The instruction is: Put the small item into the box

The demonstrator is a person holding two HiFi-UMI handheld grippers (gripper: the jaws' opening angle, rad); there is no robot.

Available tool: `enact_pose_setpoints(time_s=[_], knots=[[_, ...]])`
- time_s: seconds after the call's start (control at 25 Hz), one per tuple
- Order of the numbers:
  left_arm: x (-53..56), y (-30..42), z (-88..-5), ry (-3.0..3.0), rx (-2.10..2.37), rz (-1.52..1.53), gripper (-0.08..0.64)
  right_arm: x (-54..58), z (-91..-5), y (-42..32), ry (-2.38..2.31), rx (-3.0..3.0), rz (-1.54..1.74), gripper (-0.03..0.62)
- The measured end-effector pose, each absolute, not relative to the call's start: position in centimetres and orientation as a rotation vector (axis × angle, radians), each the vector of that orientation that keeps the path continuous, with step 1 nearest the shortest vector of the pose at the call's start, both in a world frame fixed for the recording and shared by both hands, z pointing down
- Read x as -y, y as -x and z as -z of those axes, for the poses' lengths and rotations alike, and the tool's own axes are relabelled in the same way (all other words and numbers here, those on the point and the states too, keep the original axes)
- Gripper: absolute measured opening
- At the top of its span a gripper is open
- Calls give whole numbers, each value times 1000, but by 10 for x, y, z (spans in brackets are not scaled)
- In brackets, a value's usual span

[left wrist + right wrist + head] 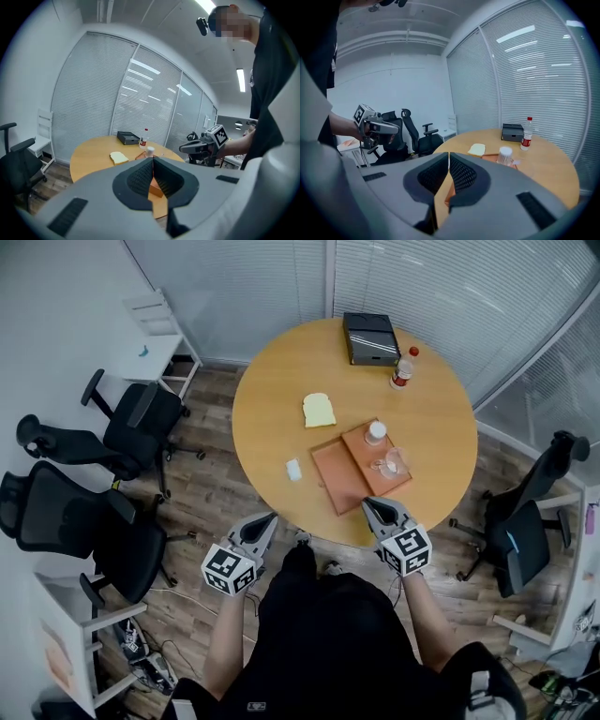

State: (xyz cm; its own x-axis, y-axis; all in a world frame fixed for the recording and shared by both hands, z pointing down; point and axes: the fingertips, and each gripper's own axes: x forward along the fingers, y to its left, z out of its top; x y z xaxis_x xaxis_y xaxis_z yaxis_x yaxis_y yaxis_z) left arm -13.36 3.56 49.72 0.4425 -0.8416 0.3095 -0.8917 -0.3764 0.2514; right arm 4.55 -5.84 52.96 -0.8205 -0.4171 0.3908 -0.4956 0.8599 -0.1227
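Step in hand is judged as the approach; nothing is picked up yet. The left hand-held gripper (266,520) and right hand-held gripper (374,508) are held at the near edge of the round worktop (281,381). Both have their jaws pressed together with nothing between them. The small white item (294,469) lies flat on the worktop, left of the orange trays (337,479). It is well apart from the black box (370,337) at the far side, which sits beside a red-capped bottle (403,368).

To be done well, the jaws should be spread before descent, since the item is low and flat. It is best pinched from above across its short sides, with the tips brought down to the wood. The left hand-held gripper is the nearer one. The carry should be routed clear of the pale yellow slab (319,410) (sponge or bread, cannot be told). Whether the box is open cannot be told; a lid may have to be dealt with first.

The small white item is shown in the head view alone; it is not seen in either gripper view. The box's low side profile is given only by the gripper views. The closed jaw line is read directly there too, and each hand-held gripper is seen side-on from the other's view.
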Motion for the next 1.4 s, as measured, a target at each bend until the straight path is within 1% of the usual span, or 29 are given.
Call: enact_pose_setpoints(time_s=[0.16, 0.32, 0.76, 1.08, 1.28, 1.4], knots=[[-14, 150, -501, -2326, 1425, -153, 8, 71, -531, -23, -703, 2672, -327, 8], [7, 165, -513, -2351, 1362, -195, 8, 84, -535, -3, -733, 2656, -340, 8], [58, 187, -550, -2404, 1146, -223, 8, 112, -554, 23, -855, 2575, -377, 8], [83, 186, -570, -2468, 981, -313, 8, 111, -563, 39, -919, 2539, -418, 8], [99, 182, -607, -2515, 946, -491, 8, 113, -569, 41, -910, 2531, -436, 8], [108, 182, -618, -2525, 954, -520, 8, 114, -574, 39, -891, 2522, -437, 8]])
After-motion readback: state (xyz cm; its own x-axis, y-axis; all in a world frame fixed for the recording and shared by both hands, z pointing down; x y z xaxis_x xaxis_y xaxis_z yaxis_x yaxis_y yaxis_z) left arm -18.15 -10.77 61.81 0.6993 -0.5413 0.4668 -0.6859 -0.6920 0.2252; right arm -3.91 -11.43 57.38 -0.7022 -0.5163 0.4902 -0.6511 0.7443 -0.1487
